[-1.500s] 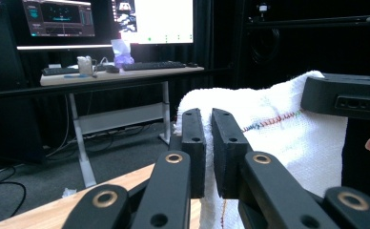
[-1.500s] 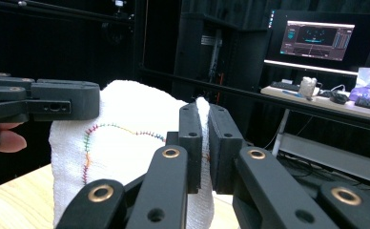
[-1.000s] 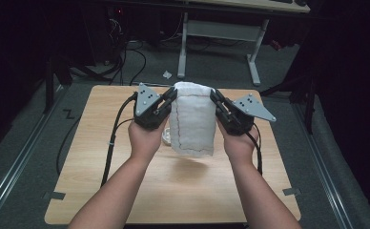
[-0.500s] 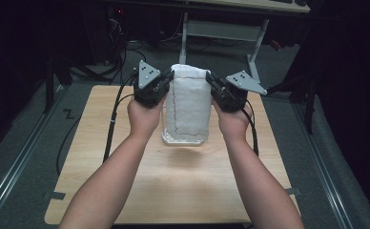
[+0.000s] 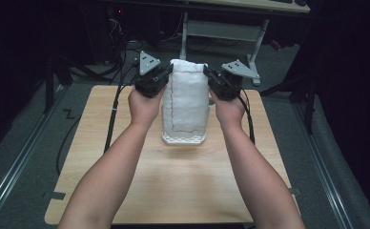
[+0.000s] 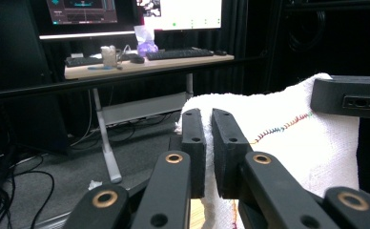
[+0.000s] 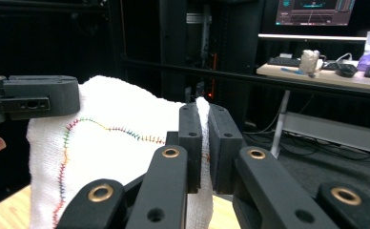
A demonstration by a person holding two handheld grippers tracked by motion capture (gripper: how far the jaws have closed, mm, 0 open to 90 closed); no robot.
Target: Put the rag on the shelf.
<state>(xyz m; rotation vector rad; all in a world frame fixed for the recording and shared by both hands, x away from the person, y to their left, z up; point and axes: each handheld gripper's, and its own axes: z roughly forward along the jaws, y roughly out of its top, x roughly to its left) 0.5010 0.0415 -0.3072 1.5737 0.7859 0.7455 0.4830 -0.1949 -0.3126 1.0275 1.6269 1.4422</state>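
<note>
High view: white towel (image 5: 187, 102) hangs upright over the table's (image 5: 126, 157) far half
Left gripper (image 5: 163, 76): jaws clamped on towel's top corner
Right gripper (image 5: 209, 75): jaws clamped on opposite corner

1. White towel (image 5: 185, 102): soft woven cloth, nubbly, with multicoloured stitching.
2. Table (image 5: 183, 181): pale wood, smooth, matt.
3. Left gripper (image 6: 207, 124) and right gripper (image 7: 203, 125): matt black plastic jaws, brass-coloured rivets.

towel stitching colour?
Multicoloured, rainbow-like stitching on the white towel; shows best in the right gripper view.
</note>
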